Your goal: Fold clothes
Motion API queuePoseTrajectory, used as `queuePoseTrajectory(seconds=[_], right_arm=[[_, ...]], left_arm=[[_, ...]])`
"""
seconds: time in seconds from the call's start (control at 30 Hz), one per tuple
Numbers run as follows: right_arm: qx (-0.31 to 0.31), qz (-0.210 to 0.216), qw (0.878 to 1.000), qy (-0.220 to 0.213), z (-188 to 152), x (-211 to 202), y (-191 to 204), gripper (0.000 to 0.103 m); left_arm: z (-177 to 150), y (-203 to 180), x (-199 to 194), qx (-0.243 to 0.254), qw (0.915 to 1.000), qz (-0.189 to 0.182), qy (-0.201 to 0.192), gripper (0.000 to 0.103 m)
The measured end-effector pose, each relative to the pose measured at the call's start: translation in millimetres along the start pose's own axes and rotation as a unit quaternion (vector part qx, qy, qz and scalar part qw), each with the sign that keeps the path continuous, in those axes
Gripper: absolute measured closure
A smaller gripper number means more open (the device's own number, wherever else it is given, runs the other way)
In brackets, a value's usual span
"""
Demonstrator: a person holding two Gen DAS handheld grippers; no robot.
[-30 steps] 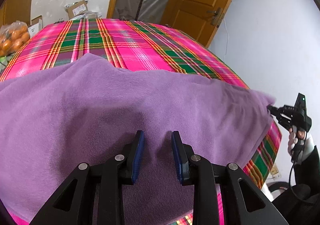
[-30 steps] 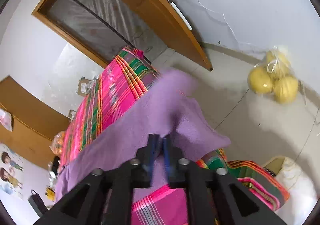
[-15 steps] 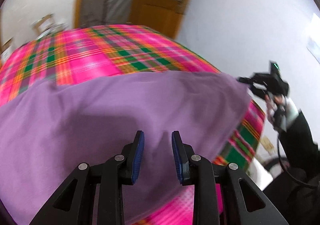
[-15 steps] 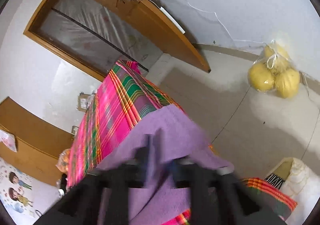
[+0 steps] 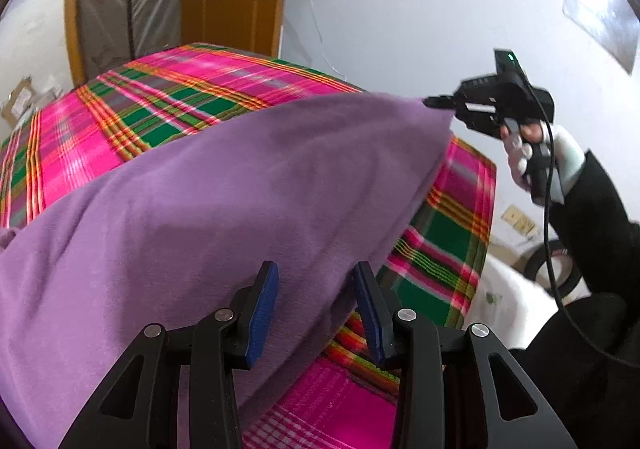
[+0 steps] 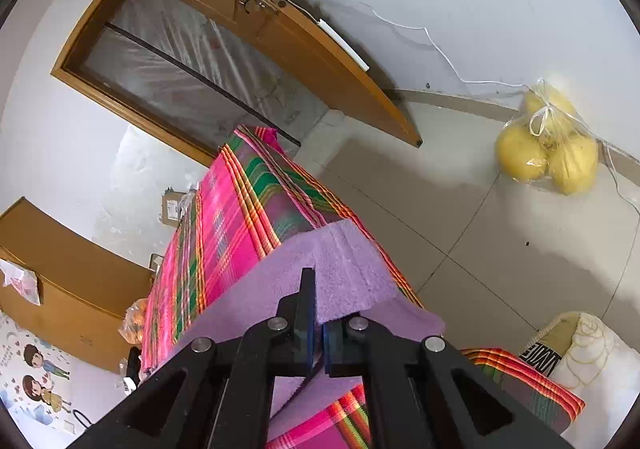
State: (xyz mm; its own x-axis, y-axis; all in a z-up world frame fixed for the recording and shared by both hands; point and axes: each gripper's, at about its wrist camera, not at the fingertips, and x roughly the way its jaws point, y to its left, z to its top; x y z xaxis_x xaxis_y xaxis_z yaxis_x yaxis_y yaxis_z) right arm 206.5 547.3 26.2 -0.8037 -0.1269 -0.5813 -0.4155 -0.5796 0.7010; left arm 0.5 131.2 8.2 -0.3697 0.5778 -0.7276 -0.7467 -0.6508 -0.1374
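Right hand-held gripper (image 6: 316, 329) pinching purple cloth (image 5: 224, 185) corner

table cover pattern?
Pink, green and orange plaid tablecloth; clearest in the left wrist view.

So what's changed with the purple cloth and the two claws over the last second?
The right claw closed on a corner of the purple cloth and now holds that corner lifted off the plaid bedspread. The left claw has just been opening; cloth lies between its pads, but they don't press on it. The cloth is still spread over the bedspread.
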Motion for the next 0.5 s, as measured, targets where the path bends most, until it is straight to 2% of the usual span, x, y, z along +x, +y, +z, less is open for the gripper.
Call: queuePoseTrajectory(seconds=[0.17,0.3,0.4,0.5], right_arm=[[0.005,0.005,1.0,0.005,0.7,1.7,-1.8,0.099],[0.003,0.008,1.0,0.006,1.3,0.3,-1.2,0.099],[0.0,0.011,1.0,0.006,2.5,-1.5,1.0,0.099],[-0.009,0.022,1.0,-0.005,1.7,-11.9,8.0,0.1]], left_arm=[[-2.1,-5.5,2.0,0.01,0.9999,0.002,-0.002,0.065],[-2.6,-5.1,-1.3,-0.001,0.9999,-0.009,-0.009,0.091],[-2.7,-5.0,-3.2,-0.002,0.9998,-0.015,-0.013,0.099],[-1.1,-6.8,-10.3,-0.002,0.9995,-0.021,-0.025,0.101]])
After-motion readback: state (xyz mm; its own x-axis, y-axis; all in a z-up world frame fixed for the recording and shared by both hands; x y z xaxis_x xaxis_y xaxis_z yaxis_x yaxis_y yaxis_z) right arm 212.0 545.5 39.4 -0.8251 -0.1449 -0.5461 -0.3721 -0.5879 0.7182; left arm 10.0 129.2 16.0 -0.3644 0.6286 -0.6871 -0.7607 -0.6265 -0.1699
